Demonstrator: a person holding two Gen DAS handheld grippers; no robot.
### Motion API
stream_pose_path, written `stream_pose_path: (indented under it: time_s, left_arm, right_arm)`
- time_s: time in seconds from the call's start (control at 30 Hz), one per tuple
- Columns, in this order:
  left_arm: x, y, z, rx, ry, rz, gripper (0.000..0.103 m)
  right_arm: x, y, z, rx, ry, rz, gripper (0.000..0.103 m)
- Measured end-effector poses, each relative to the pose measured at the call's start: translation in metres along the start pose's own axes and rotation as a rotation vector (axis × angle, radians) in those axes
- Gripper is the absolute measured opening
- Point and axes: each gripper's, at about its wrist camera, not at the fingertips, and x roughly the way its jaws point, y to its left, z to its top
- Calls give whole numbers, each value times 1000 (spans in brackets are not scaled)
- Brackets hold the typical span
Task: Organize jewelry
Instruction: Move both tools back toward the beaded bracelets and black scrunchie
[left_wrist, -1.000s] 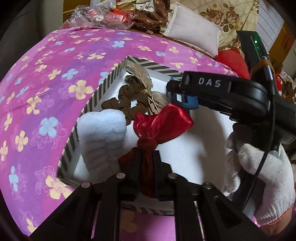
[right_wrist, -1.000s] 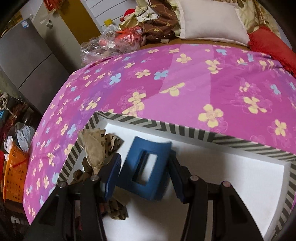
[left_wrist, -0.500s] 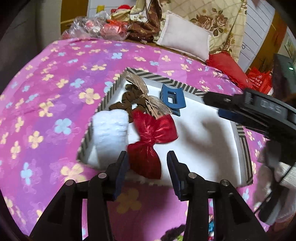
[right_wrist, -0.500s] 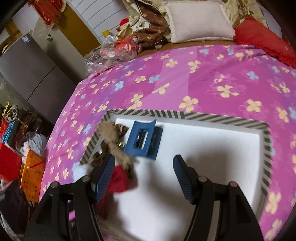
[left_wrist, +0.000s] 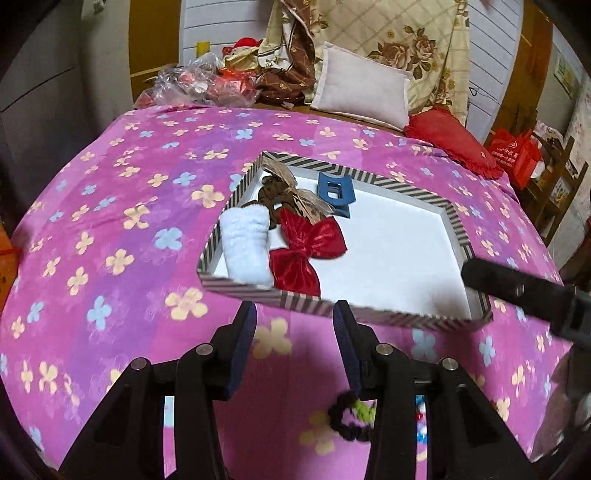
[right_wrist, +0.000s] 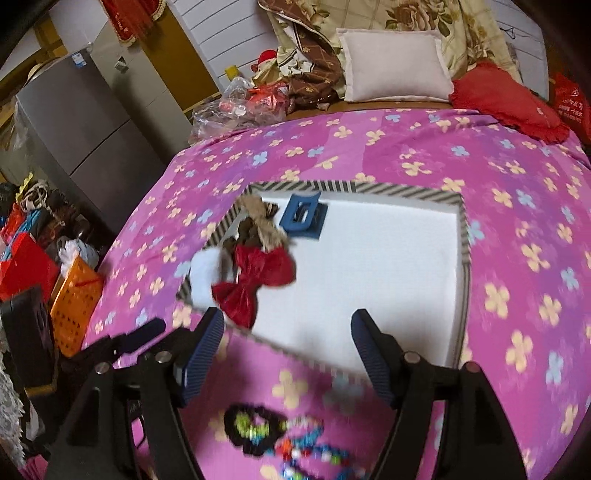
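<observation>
Your striped box (left_wrist: 325, 306) on the bed (left_wrist: 122, 206) holds a red bow (left_wrist: 306, 247), blue claw clip (left_wrist: 334, 192), white fluffy piece (left_wrist: 245, 243) and brown bow (left_wrist: 280, 195), bunched at its left end. Your left gripper (left_wrist: 291, 347) hangs spread and empty just outside the box's near edge; your right gripper (right_wrist: 288, 354) is opening, empty, above a black scrunchie (right_wrist: 255, 428) and coloured beads (right_wrist: 314, 450) on the bed's near edge.

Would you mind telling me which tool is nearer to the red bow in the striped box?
Left. The left tool hangs open just outside the box's near rim, right below the red bow. The right tool, jaws opening and empty, sits off to the bow's right.
</observation>
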Motion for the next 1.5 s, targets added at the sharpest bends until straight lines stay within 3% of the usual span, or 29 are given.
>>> stream_pose_path:
  time_s: [0.5, 1.3, 1.5]
  left_arm:
    - [-33, -16, -38, 35, -30, 36, 43]
    - [-44, -23, -64, 50, -8, 35, 43]
    - [-41, -14, -70, 22, 29, -12, 43]
  right_arm:
    - [-39, 10, -69, -75, -33, -64, 75]
    - [-57, 3, -114, -128, -16, -70, 75]
    - [-60, -6, -125, -132, -3, -75, 75]
